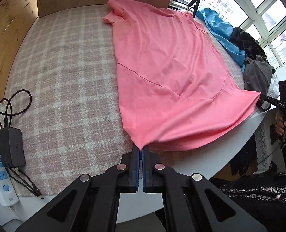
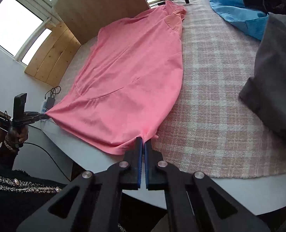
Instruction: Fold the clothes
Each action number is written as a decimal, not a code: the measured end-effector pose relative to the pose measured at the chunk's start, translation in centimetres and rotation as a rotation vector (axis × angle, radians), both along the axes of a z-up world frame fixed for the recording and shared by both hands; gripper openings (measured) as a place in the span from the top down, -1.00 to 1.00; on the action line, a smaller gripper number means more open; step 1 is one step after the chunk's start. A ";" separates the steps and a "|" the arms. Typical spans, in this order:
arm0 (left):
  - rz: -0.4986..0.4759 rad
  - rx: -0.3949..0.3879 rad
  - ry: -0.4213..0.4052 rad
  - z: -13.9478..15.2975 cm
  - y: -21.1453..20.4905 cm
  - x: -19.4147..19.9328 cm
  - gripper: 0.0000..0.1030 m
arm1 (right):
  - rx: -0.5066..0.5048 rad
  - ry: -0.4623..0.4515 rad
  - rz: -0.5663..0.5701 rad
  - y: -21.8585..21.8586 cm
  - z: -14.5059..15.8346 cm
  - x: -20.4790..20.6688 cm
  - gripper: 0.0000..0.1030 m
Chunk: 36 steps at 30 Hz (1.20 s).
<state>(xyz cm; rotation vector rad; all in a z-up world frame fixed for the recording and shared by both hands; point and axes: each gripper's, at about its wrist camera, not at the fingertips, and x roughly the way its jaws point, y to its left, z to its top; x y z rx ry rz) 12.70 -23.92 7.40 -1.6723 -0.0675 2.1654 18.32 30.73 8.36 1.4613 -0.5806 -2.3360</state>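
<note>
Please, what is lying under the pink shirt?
The pink shirt lies on a pink plaid blanket, and its near hem overhangs the white table. Whether anything else is under the shirt cannot be seen.

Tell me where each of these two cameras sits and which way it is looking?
Left wrist: rides on the left gripper, looking along its fingers at the pink shirt on the checked blanket; the right gripper and its hand show at the right.
Right wrist: rides on the right gripper, facing the same shirt; the left gripper shows at the left.
Shared: shirt, blanket, blue garment, each gripper pinching a hem corner.
</note>
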 end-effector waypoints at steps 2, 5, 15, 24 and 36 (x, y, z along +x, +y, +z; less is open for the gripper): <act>0.039 0.010 -0.038 -1.2 -0.3 -2.8 0.97 | -0.025 0.038 -0.067 1.3 0.9 -2.1 0.96; 0.078 -0.014 -0.082 -2.8 -0.4 -5.4 0.95 | 0.016 -0.020 -0.160 2.4 -0.5 -6.3 0.96; 0.082 -0.069 -0.036 -1.5 -0.2 -2.3 0.87 | 0.114 -0.111 -0.108 1.8 -2.1 -7.5 0.84; 0.073 -0.068 -0.034 -2.4 2.6 -2.0 0.87 | 0.236 -0.185 0.057 -2.2 -5.1 -10.5 0.84; 0.117 -0.083 -0.043 -2.8 1.8 -1.7 0.85 | 0.232 -0.102 -0.007 0.1 -2.3 -13.8 0.65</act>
